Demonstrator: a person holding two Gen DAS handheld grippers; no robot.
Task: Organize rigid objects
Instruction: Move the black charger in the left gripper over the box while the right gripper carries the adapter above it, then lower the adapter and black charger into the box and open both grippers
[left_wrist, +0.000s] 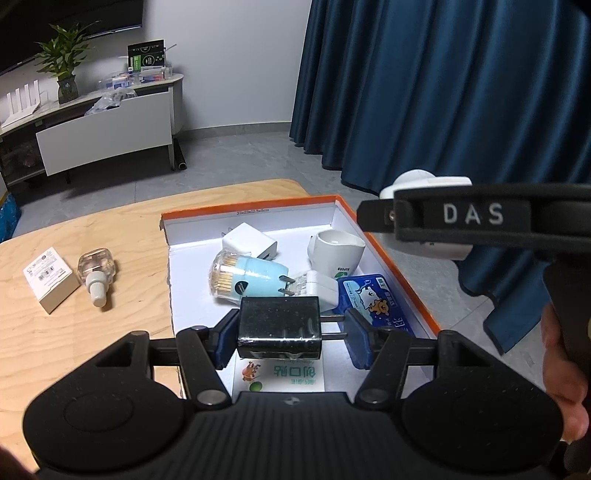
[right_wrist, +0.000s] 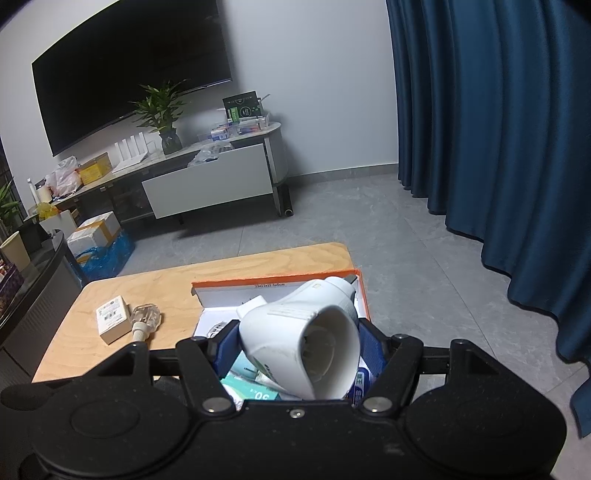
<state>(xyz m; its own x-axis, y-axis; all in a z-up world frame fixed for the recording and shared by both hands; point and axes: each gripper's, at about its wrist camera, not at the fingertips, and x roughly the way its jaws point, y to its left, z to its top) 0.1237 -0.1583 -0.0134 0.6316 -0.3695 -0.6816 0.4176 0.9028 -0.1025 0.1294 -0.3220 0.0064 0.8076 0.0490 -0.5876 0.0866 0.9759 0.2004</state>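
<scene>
Left fingers (left_wrist: 288, 338) clamp a black charger (left_wrist: 279, 330); right fingers (right_wrist: 299, 354) clamp a white socket adapter (right_wrist: 306, 343), hiding most of the orange-rimmed box (right_wrist: 273, 283) beyond them.

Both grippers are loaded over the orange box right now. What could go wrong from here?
1. The left gripper clamps the black charger with one pad on its prongs; that thin contact may let it twist or slip.
2. The right gripper holds a white socket adapter on its curved shell, so it could roll out.
3. The orange box is crowded; a drop could hit the white cup or toothpick jar.
</scene>
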